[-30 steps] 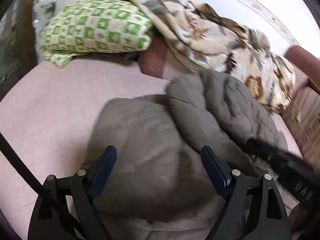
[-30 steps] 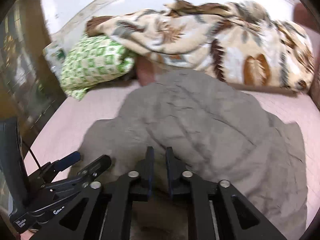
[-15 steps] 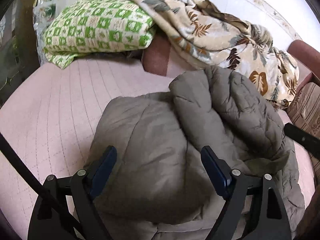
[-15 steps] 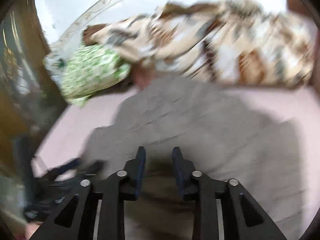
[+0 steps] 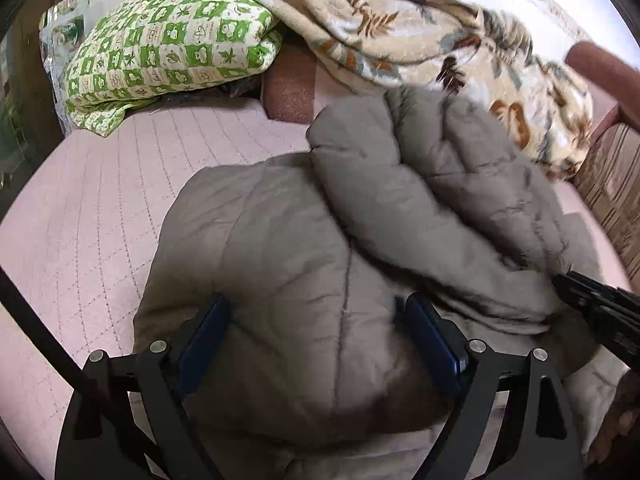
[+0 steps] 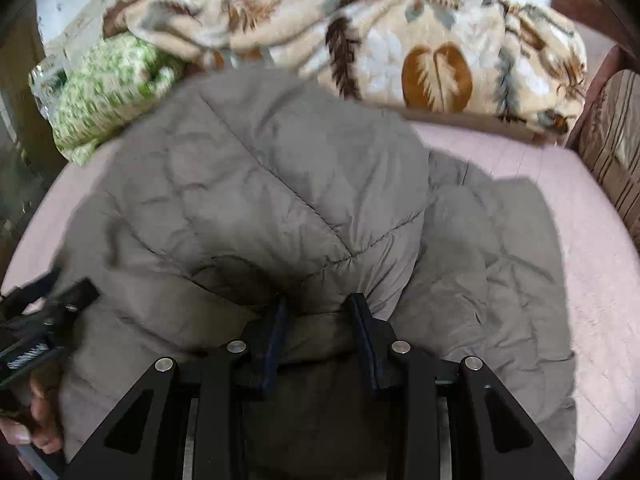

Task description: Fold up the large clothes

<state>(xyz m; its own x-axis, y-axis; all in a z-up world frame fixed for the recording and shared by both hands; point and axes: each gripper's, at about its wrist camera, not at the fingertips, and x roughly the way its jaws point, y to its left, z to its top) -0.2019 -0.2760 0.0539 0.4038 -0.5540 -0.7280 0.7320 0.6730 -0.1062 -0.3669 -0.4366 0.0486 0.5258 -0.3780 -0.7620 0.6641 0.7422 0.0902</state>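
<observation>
- Pink quilted bed cover, stitched in a diamond grid, fills the near part of the room and carries everything else.
- Along the far edge of the bed lies a green-and-white checked pillow, and beside it, partly over its top corner, a heaped cream blanket printed with brown and grey leaves.
- A reddish-brown cushion shows in the gap between pillow and blanket; behind them runs a pale wall.
- At the right side stands a piece of striped brown upholstery with a dark red padded top.
- The grey puffer jacket lies in the middle of the bed cover, bunched up, with one padded part folded over onto the rest; its far edge reaches up against the blanket.
- The left gripper hovers over the jacket's near bulge with its blue-padded jaws spread wide, and no cloth is pinched between them.
- The right gripper has just been opening; its jaws stand a little apart, with a fold of jacket between them, and I cannot tell whether the pads press on it.
- A person's fingers curl round the left gripper's handle at the lower left of the right-hand view.
</observation>
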